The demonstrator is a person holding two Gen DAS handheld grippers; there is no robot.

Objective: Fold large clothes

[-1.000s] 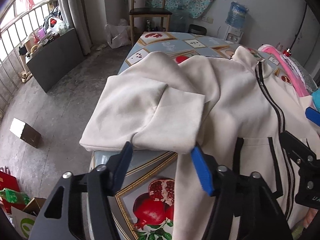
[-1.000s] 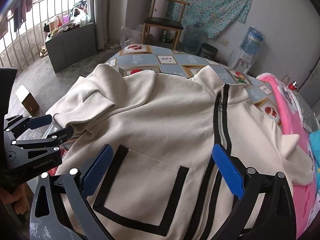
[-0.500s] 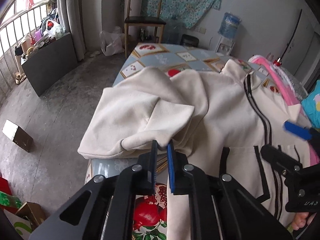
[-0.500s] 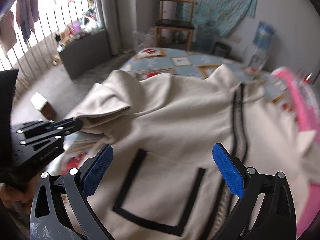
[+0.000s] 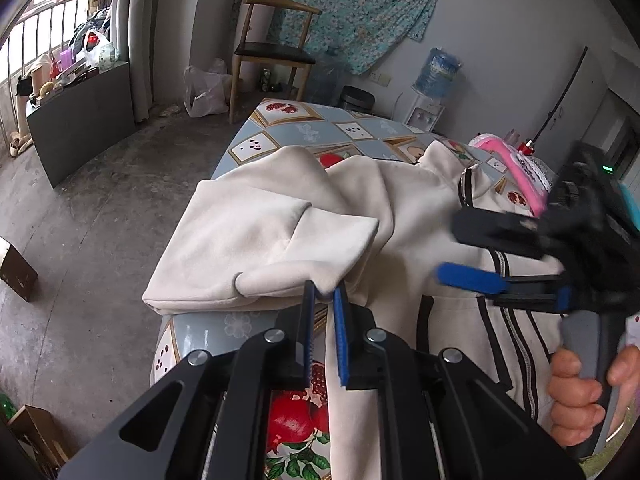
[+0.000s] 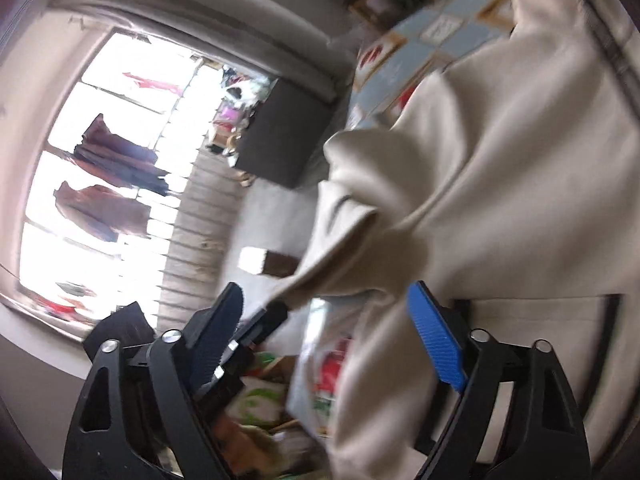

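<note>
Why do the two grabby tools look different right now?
The left tool is pinched shut on the edge of the cream jacket's folded sleeve; the right tool gapes open and holds nothing, though its jaws have just been closing a little. The left tool sits upright in its own view; the right tool lies sideways over the jacket. Both have black frames with blue pads.

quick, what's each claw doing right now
Left claw: shut on the jacket, pinching its sleeve edge.
Right claw: open, jaws just been closing, nothing gripped yet.
</note>
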